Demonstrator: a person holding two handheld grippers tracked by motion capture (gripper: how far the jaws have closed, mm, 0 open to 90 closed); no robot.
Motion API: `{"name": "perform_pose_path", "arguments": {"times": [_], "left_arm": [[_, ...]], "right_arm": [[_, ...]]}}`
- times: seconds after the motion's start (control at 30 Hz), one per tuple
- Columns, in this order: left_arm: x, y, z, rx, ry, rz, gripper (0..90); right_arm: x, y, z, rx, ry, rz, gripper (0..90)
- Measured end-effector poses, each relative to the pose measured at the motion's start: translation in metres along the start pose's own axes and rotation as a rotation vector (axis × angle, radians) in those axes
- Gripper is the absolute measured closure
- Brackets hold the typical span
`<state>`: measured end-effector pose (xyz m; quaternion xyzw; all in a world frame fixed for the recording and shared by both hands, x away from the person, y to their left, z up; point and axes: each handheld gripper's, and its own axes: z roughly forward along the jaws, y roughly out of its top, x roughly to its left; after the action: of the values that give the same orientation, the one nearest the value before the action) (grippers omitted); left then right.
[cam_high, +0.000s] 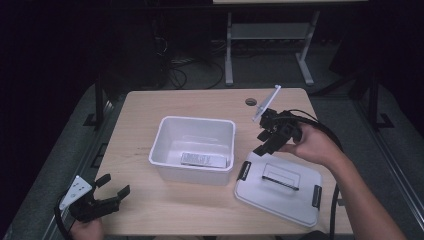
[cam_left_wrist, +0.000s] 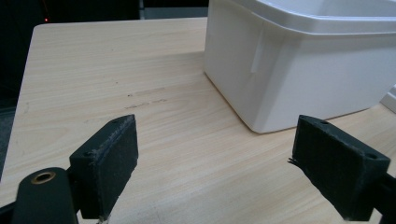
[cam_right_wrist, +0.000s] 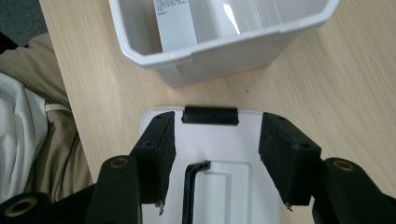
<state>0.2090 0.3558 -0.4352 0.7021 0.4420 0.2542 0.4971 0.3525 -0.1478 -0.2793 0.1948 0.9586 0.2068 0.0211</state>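
Lid (cam_high: 278, 187) flat on table (cam_high: 150, 115), right of white bin (cam_high: 194, 148) | our right gripper (cam_high: 263, 141) above its near edge, jaws part-open, empty | left gripper (cam_high: 111, 191) wide, idle | we lower squarely onto black handle (cam_right_wrist: 190, 186).

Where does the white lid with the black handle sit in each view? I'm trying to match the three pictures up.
High view: the lid lies flat on the table, lower right, beside the bin.
Left gripper view: a sliver at the far right edge may be the lid; I cannot tell.
Right gripper view: bottom centre, under the open jaws, its black latch toward the bin.
Shared landmark: the white bin.
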Motion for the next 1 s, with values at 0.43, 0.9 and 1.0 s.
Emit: {"name": "perform_pose_path", "arguments": {"times": [0.43, 0.9, 1.0], "left_arm": [[0.000, 0.000, 0.000, 0.002, 0.001, 0.001, 13.5], [0.000, 0.000, 0.000, 0.004, 0.003, 0.001, 13.5], [0.000, -0.001, 0.000, 0.005, 0.003, 0.000, 13.5]], "right_arm": [[-0.004, -0.033, 0.007, -0.002, 0.008, 0.042, 45.0], [-0.007, -0.064, 0.023, 0.009, 0.024, 0.083, 44.8], [-0.006, -0.071, 0.028, 0.014, 0.026, 0.087, 44.8]]}}
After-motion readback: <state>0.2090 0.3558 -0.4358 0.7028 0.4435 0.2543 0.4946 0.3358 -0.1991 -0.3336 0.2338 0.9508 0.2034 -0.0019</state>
